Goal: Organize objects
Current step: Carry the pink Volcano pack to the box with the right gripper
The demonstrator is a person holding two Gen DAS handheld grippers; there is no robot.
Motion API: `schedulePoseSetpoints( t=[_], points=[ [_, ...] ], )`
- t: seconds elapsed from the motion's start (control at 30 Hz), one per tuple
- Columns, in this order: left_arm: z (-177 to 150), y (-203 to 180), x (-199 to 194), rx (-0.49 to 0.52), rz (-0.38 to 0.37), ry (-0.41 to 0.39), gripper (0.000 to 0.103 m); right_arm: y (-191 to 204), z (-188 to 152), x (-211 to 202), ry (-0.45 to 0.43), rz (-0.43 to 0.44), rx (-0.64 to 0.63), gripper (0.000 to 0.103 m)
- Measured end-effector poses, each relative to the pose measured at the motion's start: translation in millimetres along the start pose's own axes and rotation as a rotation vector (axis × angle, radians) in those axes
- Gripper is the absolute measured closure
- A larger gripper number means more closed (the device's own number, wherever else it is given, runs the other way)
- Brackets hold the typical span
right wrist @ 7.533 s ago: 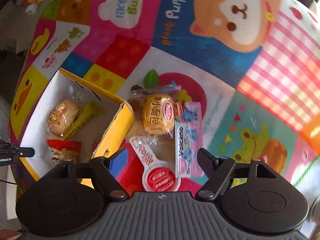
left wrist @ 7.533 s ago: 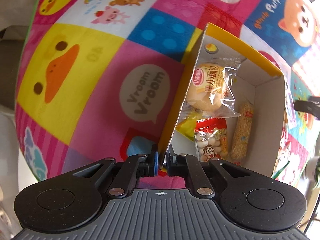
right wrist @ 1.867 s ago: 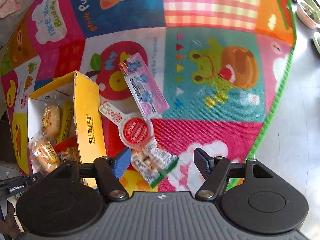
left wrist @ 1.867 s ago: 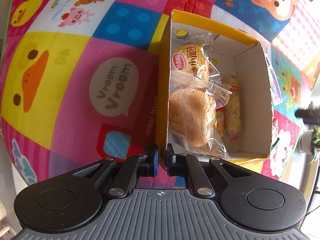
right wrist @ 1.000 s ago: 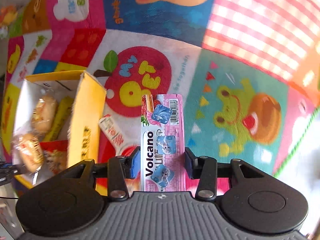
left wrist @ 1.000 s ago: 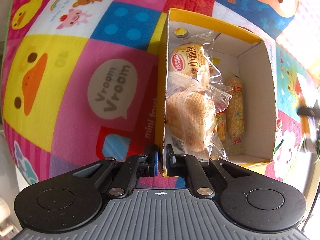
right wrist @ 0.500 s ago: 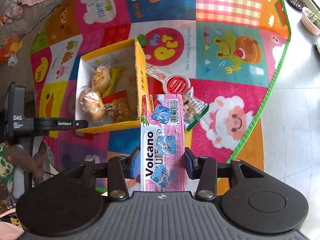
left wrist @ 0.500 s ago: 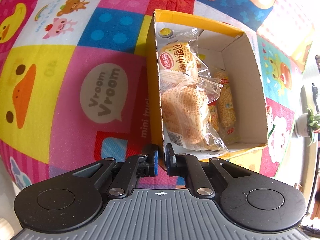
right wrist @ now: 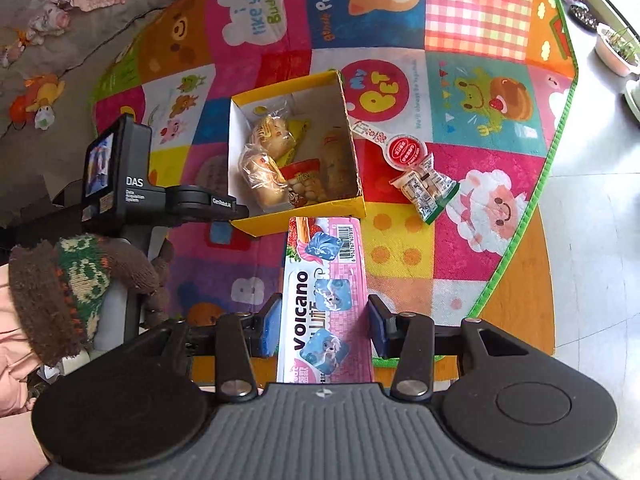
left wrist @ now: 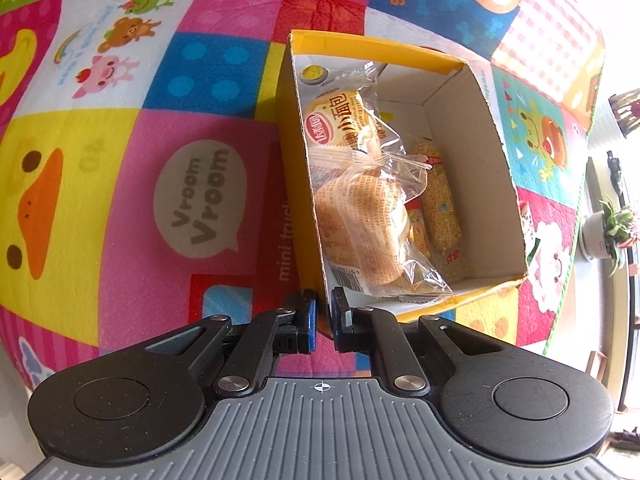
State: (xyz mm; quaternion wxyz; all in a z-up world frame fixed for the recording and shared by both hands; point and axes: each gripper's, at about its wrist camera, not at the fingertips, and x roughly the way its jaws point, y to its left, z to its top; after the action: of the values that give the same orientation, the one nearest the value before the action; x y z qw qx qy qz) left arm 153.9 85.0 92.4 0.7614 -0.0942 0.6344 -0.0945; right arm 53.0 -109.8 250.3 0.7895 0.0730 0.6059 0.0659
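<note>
1. While the left gripper fingers clench the yellow box wall, the right gripper fingers grasp the pink Volcano pack, raised, the box beyond its fingertips.
2. Next, I judge: carry it over the box, lower, release.

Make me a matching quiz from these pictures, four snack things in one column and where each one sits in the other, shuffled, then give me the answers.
Things:
1. pink Volcano snack box
2. round red-lidded jelly cup
3. yellow corn-shaped snack
4. yellow cardboard box's near wall

Places:
A. lying inside the yellow cardboard box
B. pinched by the left gripper
C. on the mat, right of the box
D. clamped in the right gripper

Pairs: 1-D, 2-C, 3-A, 4-B
</note>
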Motion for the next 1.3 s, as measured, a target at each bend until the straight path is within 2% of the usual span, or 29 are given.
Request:
schedulePoseSetpoints(
  t=[0.2,0.53,0.83,1.1,1.3],
  points=[
    [1,6,-2,-0.017,-0.032,0.001,0.094,7,12,-8,-0.008,0.005,0.003,0.060],
    [-2,10,-2,-0.034,-0.051,-0.008,0.093,31,34,4,0.014,-0.001,-0.086,0.060],
    [-1,9,-1,-0.043,-0.047,-0.004,0.093,20,60,5,-0.011,-0.011,-0.039,0.060],
    [-3,12,0,-0.068,-0.059,-0.011,0.093,19,95,31,0.025,-0.002,0.018,0.060],
    [-1,11,0,-0.077,-0.052,-0.003,0.093,32,119,56,0.027,-0.012,0.005,0.060]
  ],
)
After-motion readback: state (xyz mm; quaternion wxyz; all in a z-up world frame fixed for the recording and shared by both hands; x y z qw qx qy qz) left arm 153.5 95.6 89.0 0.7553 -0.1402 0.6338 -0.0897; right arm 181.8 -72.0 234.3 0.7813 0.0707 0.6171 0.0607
